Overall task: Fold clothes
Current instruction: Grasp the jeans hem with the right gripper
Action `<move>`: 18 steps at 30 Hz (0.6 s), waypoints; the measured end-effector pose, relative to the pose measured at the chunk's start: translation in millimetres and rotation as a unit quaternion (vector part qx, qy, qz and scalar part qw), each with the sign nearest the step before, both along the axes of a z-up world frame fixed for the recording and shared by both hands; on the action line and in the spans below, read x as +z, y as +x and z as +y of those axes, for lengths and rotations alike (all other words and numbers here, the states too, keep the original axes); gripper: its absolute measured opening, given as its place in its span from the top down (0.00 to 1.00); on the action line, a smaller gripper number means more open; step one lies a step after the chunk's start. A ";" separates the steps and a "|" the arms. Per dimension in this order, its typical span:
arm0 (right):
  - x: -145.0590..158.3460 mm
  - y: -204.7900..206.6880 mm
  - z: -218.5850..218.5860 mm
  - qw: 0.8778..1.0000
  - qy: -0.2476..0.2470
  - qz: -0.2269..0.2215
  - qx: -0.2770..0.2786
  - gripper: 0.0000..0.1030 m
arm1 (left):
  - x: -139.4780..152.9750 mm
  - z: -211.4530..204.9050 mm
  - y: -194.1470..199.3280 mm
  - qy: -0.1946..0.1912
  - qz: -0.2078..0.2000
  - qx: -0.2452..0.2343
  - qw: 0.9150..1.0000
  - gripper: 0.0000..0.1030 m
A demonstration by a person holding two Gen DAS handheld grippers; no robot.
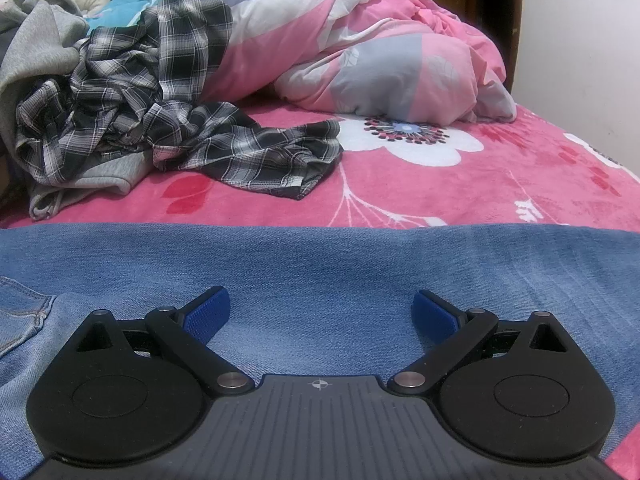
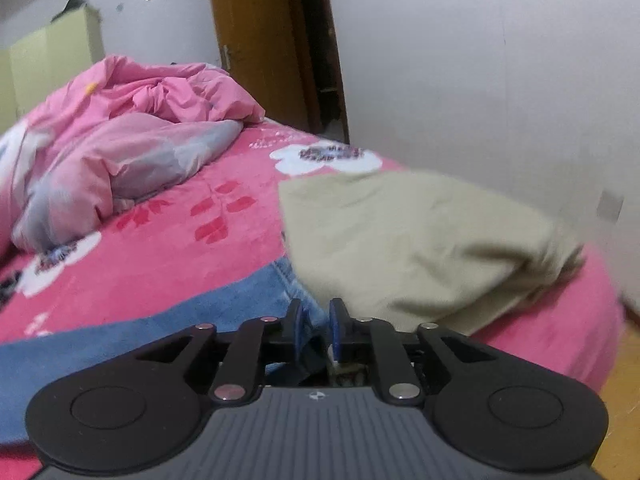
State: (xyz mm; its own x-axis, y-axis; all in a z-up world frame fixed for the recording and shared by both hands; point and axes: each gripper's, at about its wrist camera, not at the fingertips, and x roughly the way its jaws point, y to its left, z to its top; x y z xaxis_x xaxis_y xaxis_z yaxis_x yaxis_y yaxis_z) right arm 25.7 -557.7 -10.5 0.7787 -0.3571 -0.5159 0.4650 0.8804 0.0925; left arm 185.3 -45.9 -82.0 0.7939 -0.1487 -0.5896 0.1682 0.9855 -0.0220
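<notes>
The left tool (image 1: 321, 312) stands wide, its blue pads (image 1: 208, 314) far apart with nothing between them; it hangs low over the jeans (image 1: 320, 264), which lie spread flat across the near part of the bed (image 1: 460, 196), and whether the pads touch the denim cannot be told. The right tool (image 2: 316, 326) is narrow, its jaws nearly together, and a fold of blue denim sits in the slim gap between the pads (image 2: 335, 332). Whether the pads press on that fold cannot be told, as the frame is blurred there.

The left wrist view alone shows a crumpled plaid shirt (image 1: 168, 120) at the far left of the bed, lying on and against a grey sweatshirt (image 1: 36, 68), with a bit of turquoise cloth (image 1: 116, 10) behind them. It also shows a jeans pocket seam (image 1: 28, 316) at the left edge. A pink, white and grey duvet (image 1: 360, 52) is heaped at the back of the bed.

The right wrist view alone shows a beige garment (image 2: 420, 240) lying on the bed just beyond the right tool, overlapping the end of the jeans (image 2: 160, 312). It also shows a wooden door frame (image 2: 260, 40), a pale green cabinet (image 2: 52, 52) at far left, the white wall (image 2: 500, 60) and a strip of yellow floor (image 2: 624, 380). The duvet (image 2: 132, 140) appears here too.
</notes>
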 end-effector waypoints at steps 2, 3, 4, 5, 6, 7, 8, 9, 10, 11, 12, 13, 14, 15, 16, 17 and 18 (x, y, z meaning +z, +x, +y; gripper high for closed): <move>10.1 -4.5 8.9 0.999 -0.047 -0.011 -0.013 0.71 | -0.1 0.3 0.1 0.000 0.000 0.000 1.000 0.03; 15.1 -6.7 13.4 0.997 -0.070 -0.016 -0.019 0.71 | -0.1 0.3 0.1 -0.001 0.000 0.000 1.000 0.03; 18.1 -7.0 15.6 0.997 -0.076 -0.022 -0.016 0.71 | -0.2 0.3 0.2 -0.001 0.000 0.000 1.000 0.03; 20.2 -6.4 16.8 0.997 -0.074 -0.028 -0.008 0.71 | -0.4 0.4 0.2 -0.001 0.000 0.000 1.000 0.03; 22.3 -5.8 17.9 0.997 -0.073 -0.033 -0.001 0.72 | -0.5 0.4 0.3 -0.001 -0.001 0.000 1.000 0.03; 21.7 -3.2 20.3 0.997 -0.069 -0.037 0.013 0.73 | -0.6 0.4 0.4 -0.002 -0.001 0.000 1.000 0.03; 17.6 3.3 24.8 0.997 -0.065 -0.037 0.029 0.73 | -0.8 0.5 0.4 -0.002 -0.001 0.000 1.000 0.03; 12.5 11.1 30.0 0.996 -0.063 -0.034 0.044 0.75 | -0.9 0.5 0.4 -0.002 -0.001 0.000 1.000 0.03; 7.3 18.8 35.1 0.996 -0.060 -0.032 0.060 0.76 | -1.1 0.6 0.3 -0.002 -0.001 0.000 1.000 0.03; -1.1 26.7 36.6 0.996 -0.049 -0.030 0.071 0.76 | -1.2 0.7 0.4 -0.002 -0.001 0.000 1.000 0.03; -11.1 34.6 36.4 0.996 -0.034 -0.028 0.080 0.77 | -1.3 0.8 0.4 -0.003 -0.001 0.000 1.000 0.03; -24.6 43.7 33.3 0.997 -0.024 -0.016 0.073 0.77 | -1.3 0.8 0.2 -0.003 -0.001 0.000 1.000 0.03; -41.6 50.5 26.6 0.998 -0.020 -0.002 0.057 0.78 | -1.2 0.9 0.1 -0.004 -0.001 0.000 1.000 0.03; -59.7 56.0 18.8 0.999 -0.017 0.011 0.040 0.94 | -1.2 1.2 0.0 -0.005 -0.001 0.000 1.000 0.03; -68.2 55.4 16.1 0.999 -0.018 0.001 0.031 0.97 | -1.3 1.7 -0.1 -0.006 -0.001 -0.001 1.000 0.03; -64.7 55.5 18.8 0.999 -0.022 -0.001 0.026 0.97 | -1.4 2.2 -0.2 -0.007 -0.001 -0.001 1.000 0.03; -57.8 57.2 23.0 0.999 -0.026 0.007 0.023 0.95 | -1.6 2.7 -0.2 -0.009 -0.001 -0.001 1.000 0.03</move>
